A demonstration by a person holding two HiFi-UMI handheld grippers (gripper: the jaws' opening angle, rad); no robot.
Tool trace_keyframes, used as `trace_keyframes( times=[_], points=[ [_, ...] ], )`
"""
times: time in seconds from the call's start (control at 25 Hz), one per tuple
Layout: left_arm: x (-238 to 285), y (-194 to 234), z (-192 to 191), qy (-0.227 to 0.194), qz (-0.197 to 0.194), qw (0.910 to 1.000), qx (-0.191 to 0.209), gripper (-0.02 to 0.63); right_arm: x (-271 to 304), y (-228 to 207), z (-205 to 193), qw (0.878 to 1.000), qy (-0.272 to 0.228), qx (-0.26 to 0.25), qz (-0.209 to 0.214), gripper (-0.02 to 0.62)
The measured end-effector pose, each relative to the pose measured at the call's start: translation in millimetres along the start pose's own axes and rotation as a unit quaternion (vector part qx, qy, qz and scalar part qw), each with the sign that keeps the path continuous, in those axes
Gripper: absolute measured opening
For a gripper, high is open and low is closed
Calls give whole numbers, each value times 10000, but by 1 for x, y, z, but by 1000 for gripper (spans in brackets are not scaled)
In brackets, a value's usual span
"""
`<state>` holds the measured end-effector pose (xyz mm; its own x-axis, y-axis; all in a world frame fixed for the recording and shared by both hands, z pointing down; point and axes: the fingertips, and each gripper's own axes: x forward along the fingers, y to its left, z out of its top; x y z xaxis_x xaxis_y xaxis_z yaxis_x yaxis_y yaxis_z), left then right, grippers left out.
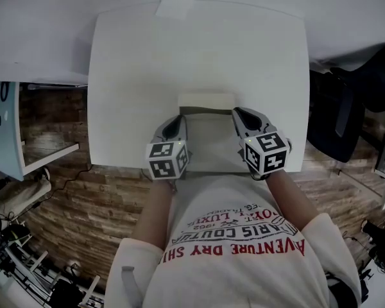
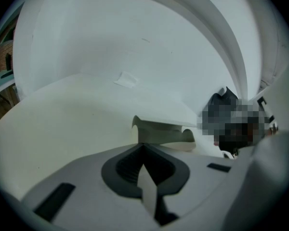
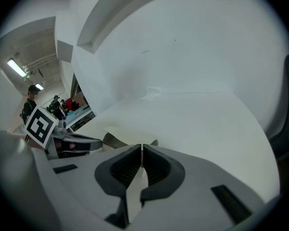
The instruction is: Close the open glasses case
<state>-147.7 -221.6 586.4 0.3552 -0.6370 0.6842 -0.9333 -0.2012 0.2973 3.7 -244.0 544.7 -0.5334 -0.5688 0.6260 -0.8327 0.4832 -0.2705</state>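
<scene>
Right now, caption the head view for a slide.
Left gripper and right gripper flank the open glasses case on a white table.

Operator: Head view position?
Technician: High above the white table [image 1: 199,50], facing steeply down.
Operator: Gripper views?
Technician: Each sits low, close over the tabletop, facing forward along its own jaws. All three share the glasses case [image 1: 206,100] [image 2: 161,133] [image 3: 113,139] and the table's far edge.
</scene>
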Motion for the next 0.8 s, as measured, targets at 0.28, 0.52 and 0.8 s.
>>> trace_keyframes(
  times=[0.28, 0.52, 0.8],
  points=[
    [0, 0, 1, -157, -69, 9998, -115, 5, 0, 4, -26, 9994, 330, -4, -118, 14],
    [-1, 0, 0, -153, -124, 9996, -222, 5, 2, 4, -36, 9991, 369, -48, -223, 14],
    [-3, 2, -13, 195, -15, 9994, -294, 5, 8, 1, -45, 9987, 457, 92, -227, 14]
  ],
)
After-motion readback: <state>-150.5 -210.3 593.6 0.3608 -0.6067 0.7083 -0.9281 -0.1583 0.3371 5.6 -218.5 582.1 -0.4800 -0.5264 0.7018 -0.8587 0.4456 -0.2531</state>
